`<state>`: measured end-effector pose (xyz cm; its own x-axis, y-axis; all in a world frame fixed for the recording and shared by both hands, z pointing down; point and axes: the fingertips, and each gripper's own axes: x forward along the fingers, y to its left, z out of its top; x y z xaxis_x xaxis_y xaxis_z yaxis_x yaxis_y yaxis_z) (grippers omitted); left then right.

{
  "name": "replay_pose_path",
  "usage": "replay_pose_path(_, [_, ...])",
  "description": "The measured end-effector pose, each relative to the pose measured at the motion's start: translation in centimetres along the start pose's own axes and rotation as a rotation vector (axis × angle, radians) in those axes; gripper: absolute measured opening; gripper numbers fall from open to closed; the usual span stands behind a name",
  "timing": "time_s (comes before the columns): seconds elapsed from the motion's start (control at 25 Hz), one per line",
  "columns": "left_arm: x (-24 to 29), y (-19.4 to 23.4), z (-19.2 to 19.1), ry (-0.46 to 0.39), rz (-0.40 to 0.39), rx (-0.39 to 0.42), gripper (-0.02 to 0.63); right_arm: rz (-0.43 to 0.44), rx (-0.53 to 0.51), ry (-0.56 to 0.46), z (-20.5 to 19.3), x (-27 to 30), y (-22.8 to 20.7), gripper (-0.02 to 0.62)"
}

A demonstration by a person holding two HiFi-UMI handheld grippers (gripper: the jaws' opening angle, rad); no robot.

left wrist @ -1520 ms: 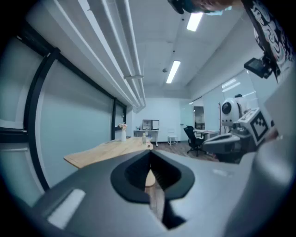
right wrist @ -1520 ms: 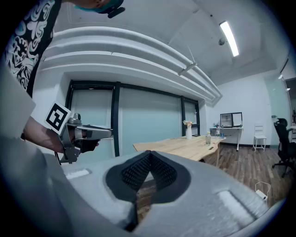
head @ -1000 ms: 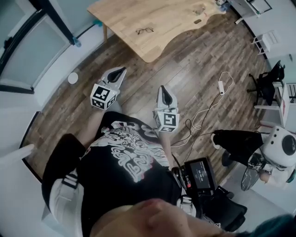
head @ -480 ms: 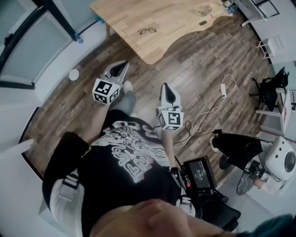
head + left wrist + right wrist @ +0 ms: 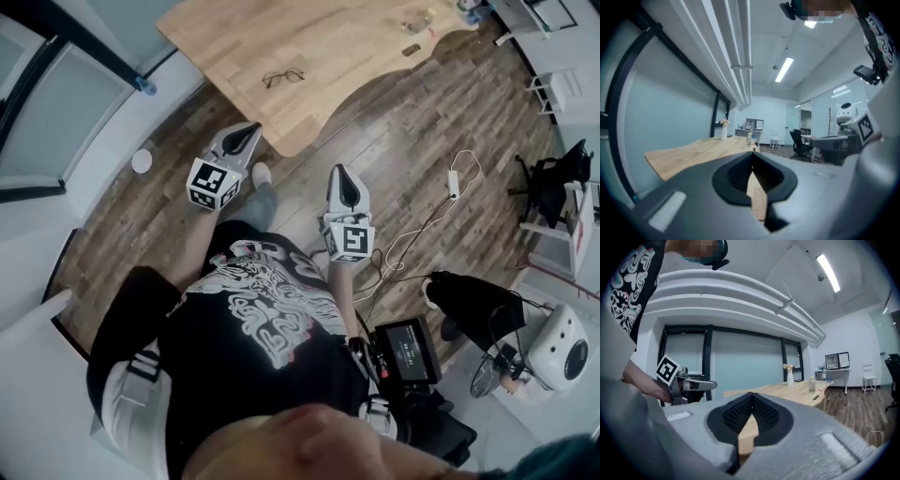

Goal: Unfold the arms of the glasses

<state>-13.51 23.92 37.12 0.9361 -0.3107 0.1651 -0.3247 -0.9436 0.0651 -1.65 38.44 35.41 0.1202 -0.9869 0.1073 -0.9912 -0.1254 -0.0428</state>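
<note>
The glasses (image 5: 282,78), thin and dark-framed, lie on the light wooden table (image 5: 356,47) at the top of the head view; their arms are too small to make out. Both grippers are held in the air over the wood floor, short of the table's near edge. The left gripper (image 5: 249,130) points at the table with its jaws shut and nothing between them, its tips (image 5: 751,153) meeting. The right gripper (image 5: 338,172) is likewise shut and empty (image 5: 751,393). The left gripper (image 5: 689,383) also shows in the right gripper view.
A bottle (image 5: 417,21) and a small dark object (image 5: 411,50) sit at the table's far end. A power strip with cable (image 5: 453,183) lies on the floor to the right, near an office chair (image 5: 553,173) and a white robot (image 5: 553,352). A glass wall stands at left.
The table and glasses have drawn a little closer and shifted left in the head view. Both grippers keep their pose and stay shut.
</note>
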Motion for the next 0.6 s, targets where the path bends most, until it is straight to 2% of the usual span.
replay_pose_path(0.16, [4.2,2.8,2.2,-0.055,-0.05,-0.008,-0.011,0.023,-0.018,0.015,1.5,5.6,-2.7,-0.002])
replay_pose_path(0.4, [10.3,9.1,2.2,-0.008,-0.018,-0.047,-0.011,0.054,-0.043,0.044,2.9,13.2,-5.8,-0.002])
replay_pose_path(0.6, [13.5,12.5,2.2,0.032,-0.009,-0.031,-0.011,0.066,-0.032,0.077,2.6,17.9,-7.2,-0.002])
